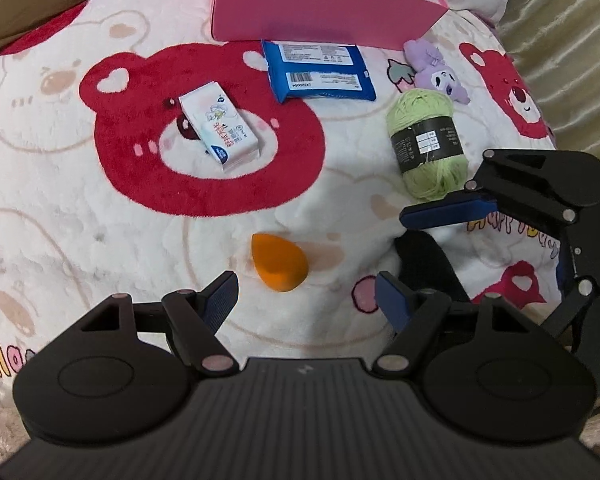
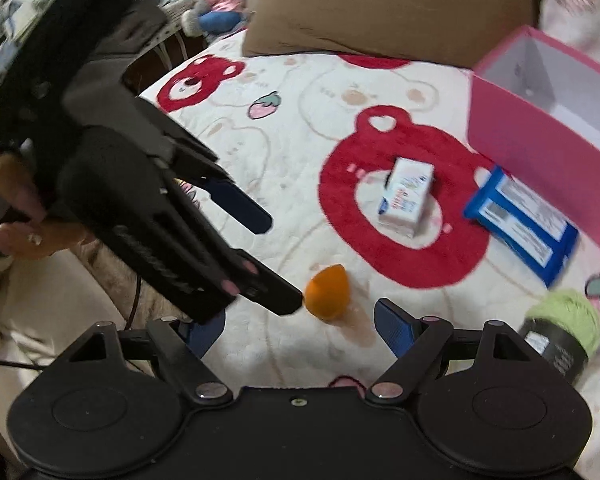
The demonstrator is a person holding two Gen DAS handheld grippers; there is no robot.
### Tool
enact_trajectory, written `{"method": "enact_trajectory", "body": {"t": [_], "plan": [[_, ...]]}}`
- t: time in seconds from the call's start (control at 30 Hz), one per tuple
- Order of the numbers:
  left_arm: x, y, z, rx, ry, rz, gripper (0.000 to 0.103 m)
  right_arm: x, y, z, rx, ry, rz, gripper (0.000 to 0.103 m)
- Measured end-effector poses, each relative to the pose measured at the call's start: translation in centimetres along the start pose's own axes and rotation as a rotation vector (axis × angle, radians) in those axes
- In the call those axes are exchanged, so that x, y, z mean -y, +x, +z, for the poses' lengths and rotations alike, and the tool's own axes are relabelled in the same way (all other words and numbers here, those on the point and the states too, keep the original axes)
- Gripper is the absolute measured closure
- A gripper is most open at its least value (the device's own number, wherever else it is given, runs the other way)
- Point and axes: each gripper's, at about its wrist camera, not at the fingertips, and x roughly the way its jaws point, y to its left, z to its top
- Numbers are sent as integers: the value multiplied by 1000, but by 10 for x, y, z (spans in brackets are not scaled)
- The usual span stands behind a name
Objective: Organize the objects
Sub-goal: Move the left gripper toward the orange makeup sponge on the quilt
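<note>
An orange makeup sponge (image 1: 278,263) lies on the bear-print blanket (image 1: 100,220), just ahead of my open, empty left gripper (image 1: 306,294). It also shows in the right wrist view (image 2: 326,293), ahead of my open, empty right gripper (image 2: 300,320). A white tissue pack (image 1: 219,131), a blue wipes pack (image 1: 320,70), a green yarn ball (image 1: 426,142) and a purple plush toy (image 1: 436,70) lie further out. An open pink box (image 1: 320,12) stands at the back. The right gripper shows in the left wrist view (image 1: 420,228), beside the yarn.
A brown pillow (image 2: 392,4) lies behind the blanket. The left gripper (image 2: 274,256) and the hand holding it fill the left of the right wrist view. A shiny curtain (image 1: 572,40) hangs at the right.
</note>
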Motion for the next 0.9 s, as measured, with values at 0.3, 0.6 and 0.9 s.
{"method": "enact_trajectory", "body": {"t": [0.3, 0.6, 0.9], "plan": [[-16, 21, -14, 29, -71, 11, 29, -2, 37, -3, -21, -42, -10, 18], [-23, 47, -20, 74, -120, 32, 30, -8, 69, -19, -2, -164, -118, 21], [-32, 57, -25, 168, -202, -15, 37, -3, 91, -20, 11, -40, -121, 40]]}}
